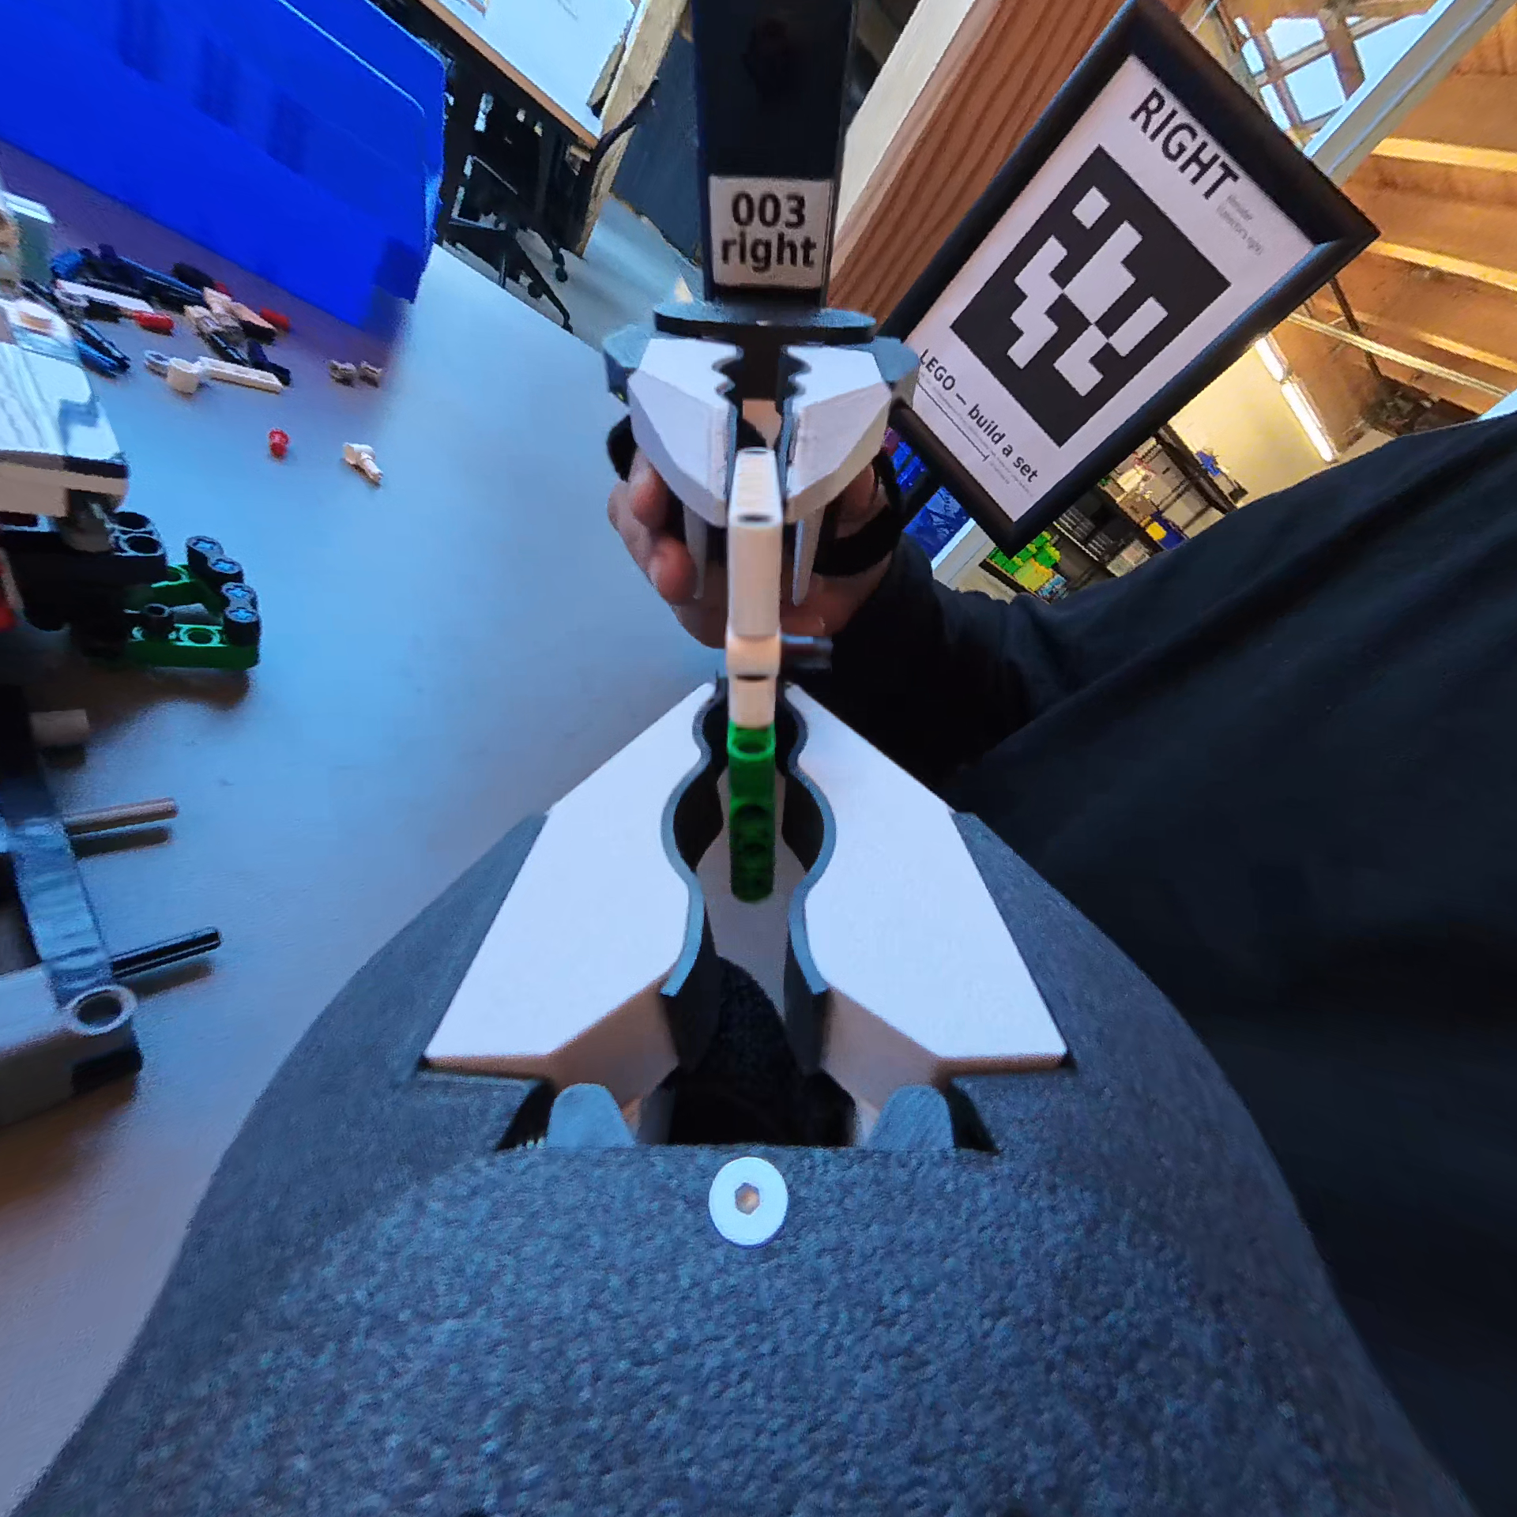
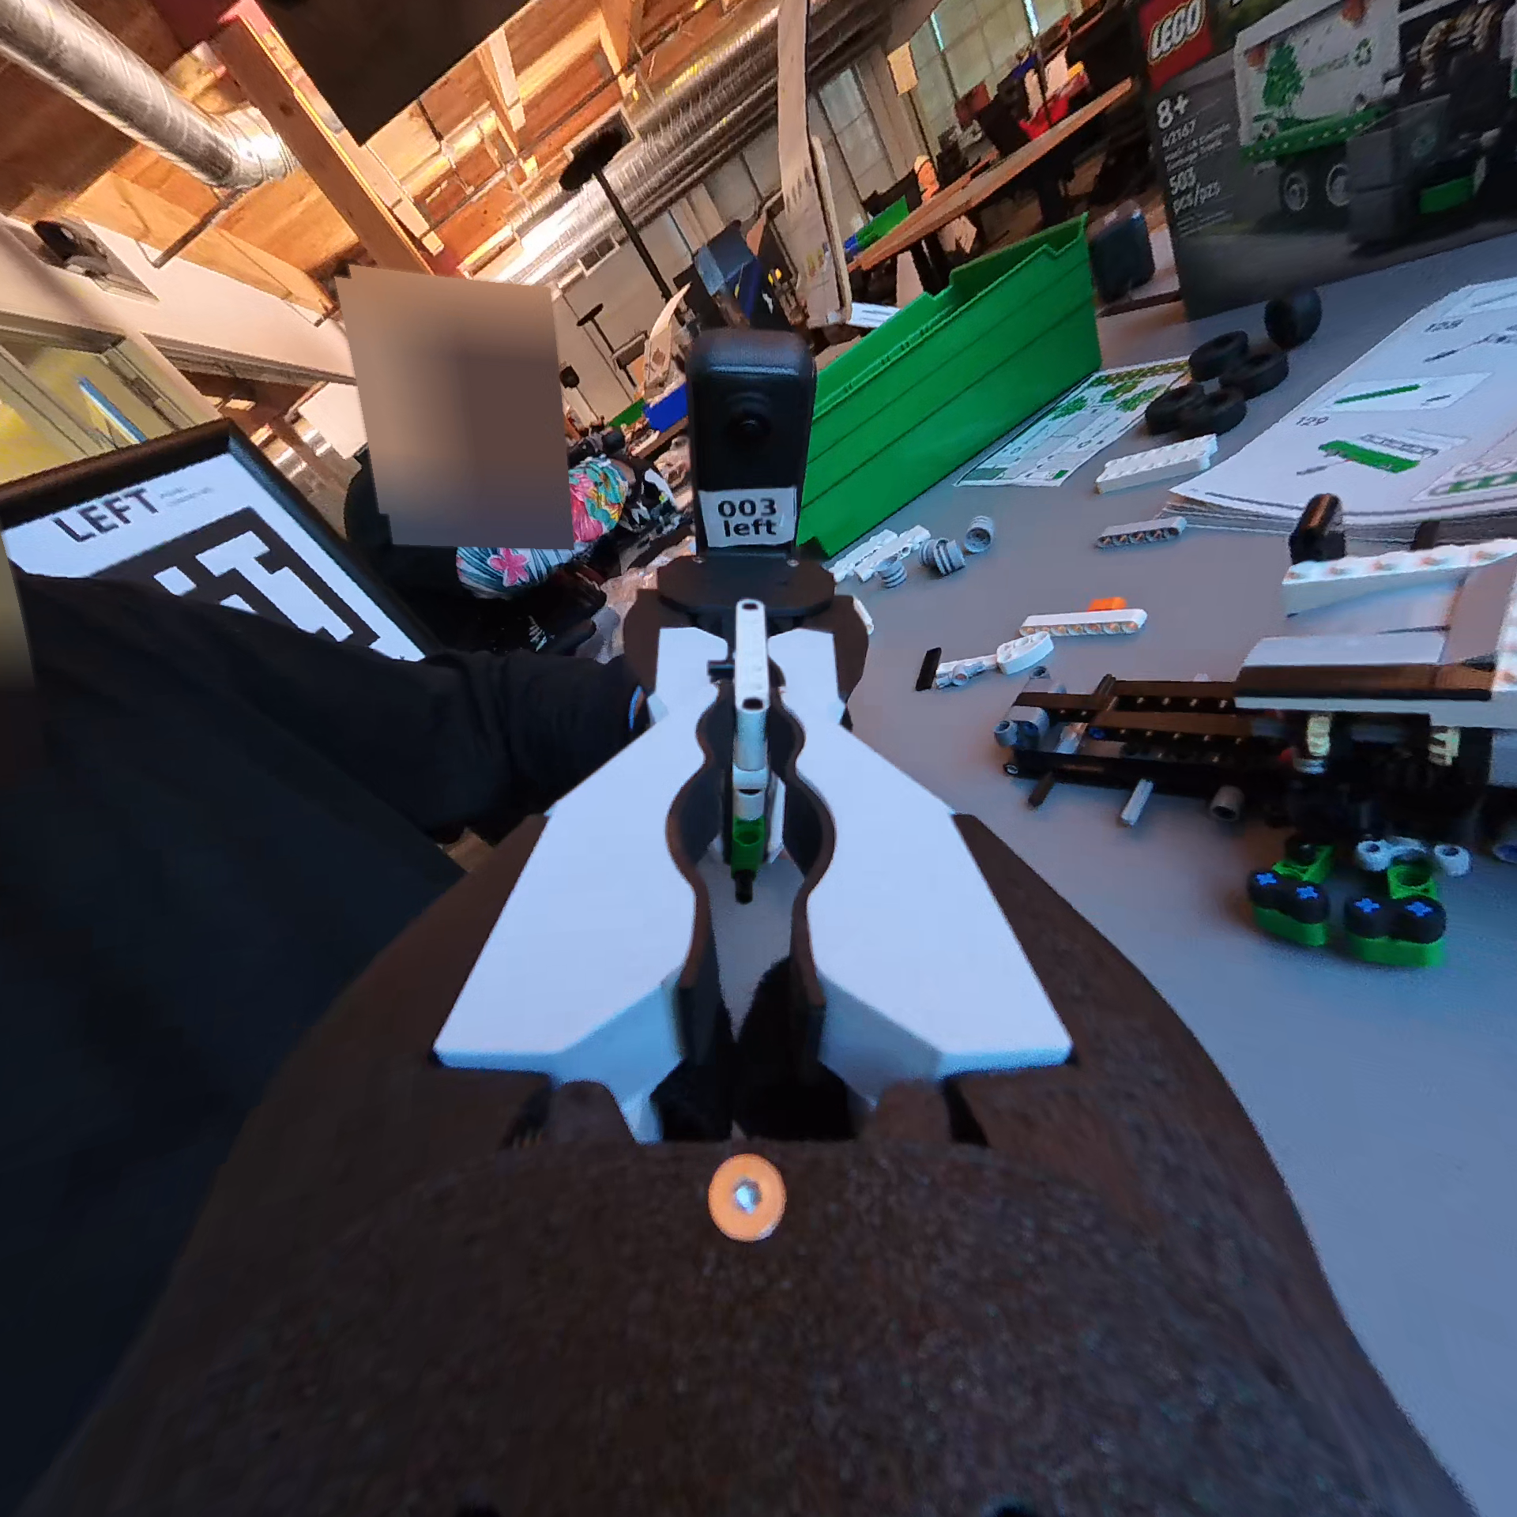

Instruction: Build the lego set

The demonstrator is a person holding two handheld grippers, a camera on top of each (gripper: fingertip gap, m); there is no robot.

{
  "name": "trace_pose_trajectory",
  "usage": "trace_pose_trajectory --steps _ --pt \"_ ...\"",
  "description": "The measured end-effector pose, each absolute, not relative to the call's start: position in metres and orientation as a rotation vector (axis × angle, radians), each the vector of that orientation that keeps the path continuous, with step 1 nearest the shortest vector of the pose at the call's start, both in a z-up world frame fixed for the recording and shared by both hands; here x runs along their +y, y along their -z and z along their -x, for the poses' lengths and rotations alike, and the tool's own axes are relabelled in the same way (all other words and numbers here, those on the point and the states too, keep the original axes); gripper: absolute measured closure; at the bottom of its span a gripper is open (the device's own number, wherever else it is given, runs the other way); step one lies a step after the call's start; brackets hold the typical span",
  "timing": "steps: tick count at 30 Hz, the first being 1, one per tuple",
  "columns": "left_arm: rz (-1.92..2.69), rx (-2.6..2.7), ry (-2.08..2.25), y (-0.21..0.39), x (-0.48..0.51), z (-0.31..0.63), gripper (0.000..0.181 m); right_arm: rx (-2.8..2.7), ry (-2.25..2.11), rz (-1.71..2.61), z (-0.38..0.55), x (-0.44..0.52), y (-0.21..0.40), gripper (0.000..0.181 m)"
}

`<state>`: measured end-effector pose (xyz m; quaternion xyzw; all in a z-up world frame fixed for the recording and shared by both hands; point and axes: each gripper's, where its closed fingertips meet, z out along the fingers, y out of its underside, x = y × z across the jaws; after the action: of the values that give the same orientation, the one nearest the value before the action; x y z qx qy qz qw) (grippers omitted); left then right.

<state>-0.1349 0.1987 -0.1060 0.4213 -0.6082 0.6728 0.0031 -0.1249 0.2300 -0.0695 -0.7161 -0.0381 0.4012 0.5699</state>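
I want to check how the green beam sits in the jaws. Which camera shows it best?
The left wrist view: the green beam lies close and lengthwise between the left gripper fingers, holes visible, joined to the white beam. The right wrist view shows only its short end under that white beam.

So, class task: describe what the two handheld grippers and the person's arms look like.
Each gripper has a dark speckled body, white angular fingers with wavy dark inner edges, and a washer-ringed screw. A black camera with a white label stands on the left one. Both arms wear black sleeves.
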Motion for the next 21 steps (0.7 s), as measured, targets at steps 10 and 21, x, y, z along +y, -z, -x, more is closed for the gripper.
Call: trace_pose_trajectory --steps 10,21 --pt "-1.62 -2.305 -2.152 0.11 0.247 0.121 0.152 0.395 -0.785 1.561 0.039 0.211 0.08 0.175" --pt "-1.586 -2.47 -2.145 0.098 0.226 0.111 0.158 0.461 -0.574 1.98 0.026 0.19 0.146 0.173"
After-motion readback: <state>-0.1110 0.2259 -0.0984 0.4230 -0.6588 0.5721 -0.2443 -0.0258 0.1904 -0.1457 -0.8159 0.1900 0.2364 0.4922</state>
